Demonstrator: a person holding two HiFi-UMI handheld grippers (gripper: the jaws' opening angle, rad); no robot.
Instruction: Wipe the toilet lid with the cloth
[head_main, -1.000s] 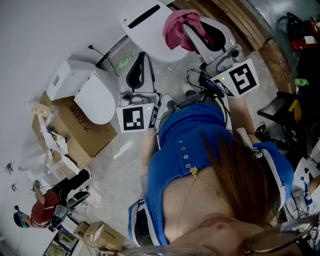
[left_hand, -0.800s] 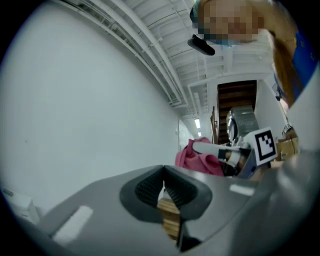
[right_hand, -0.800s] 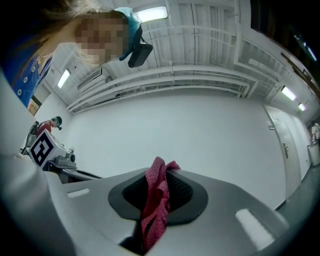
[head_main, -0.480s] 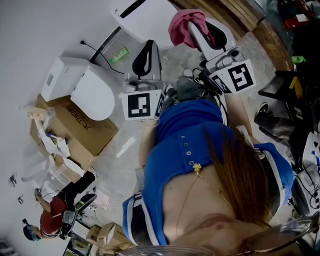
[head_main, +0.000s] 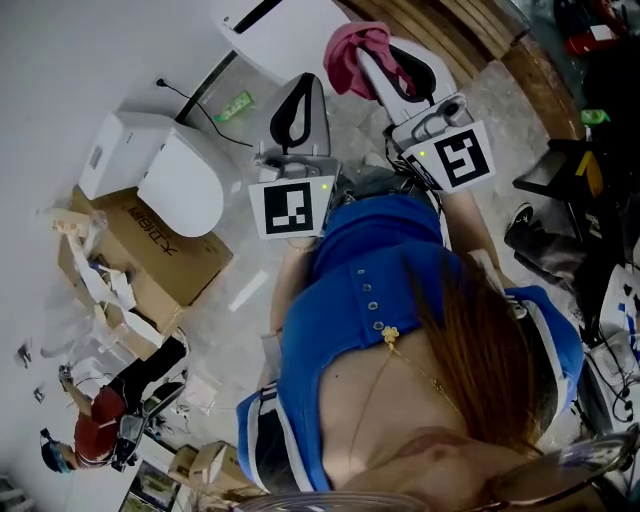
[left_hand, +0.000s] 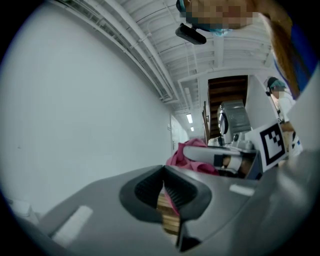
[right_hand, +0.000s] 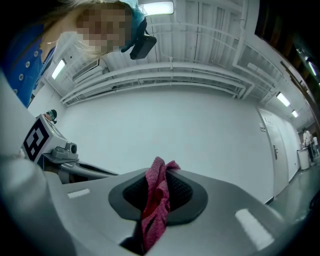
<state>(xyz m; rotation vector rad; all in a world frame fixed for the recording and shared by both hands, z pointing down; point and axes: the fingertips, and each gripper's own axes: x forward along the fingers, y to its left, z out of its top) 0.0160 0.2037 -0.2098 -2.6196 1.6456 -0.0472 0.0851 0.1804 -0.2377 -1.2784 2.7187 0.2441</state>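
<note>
In the head view the task looks barely begun or between strokes. The right gripper (head_main: 385, 62) is clamped on the pink cloth (head_main: 352, 52) at about 12 o'clock in the frame. The cloth hangs just off the 3 o'clock edge of the white toilet lid (head_main: 298, 38), and I cannot tell whether it touches. No wiped streak shows on the lid, so I judge most of the wiping is still to do. The left gripper (head_main: 303, 88) points up at 11 o'clock, empty, below the lid. A second toilet (head_main: 180, 185) and a cardboard box (head_main: 150, 250) sit apart at 9 o'clock. Compared with a second ago, both grippers have travelled toward the top of the frame. The lid now shows less of itself at the upper edge, and the cloth lies beside it, no longer overlapping its rim. In the left gripper view the jaws are pressed together with only a slit below and nothing between them. The cloth (left_hand: 189, 161) and the other gripper show beyond at 2 o'clock. In the right gripper view the jaws pinch a fold of cloth (right_hand: 156, 200) that stands up between the pads. Only wall and ceiling lie behind, and no lid is in sight.
</note>
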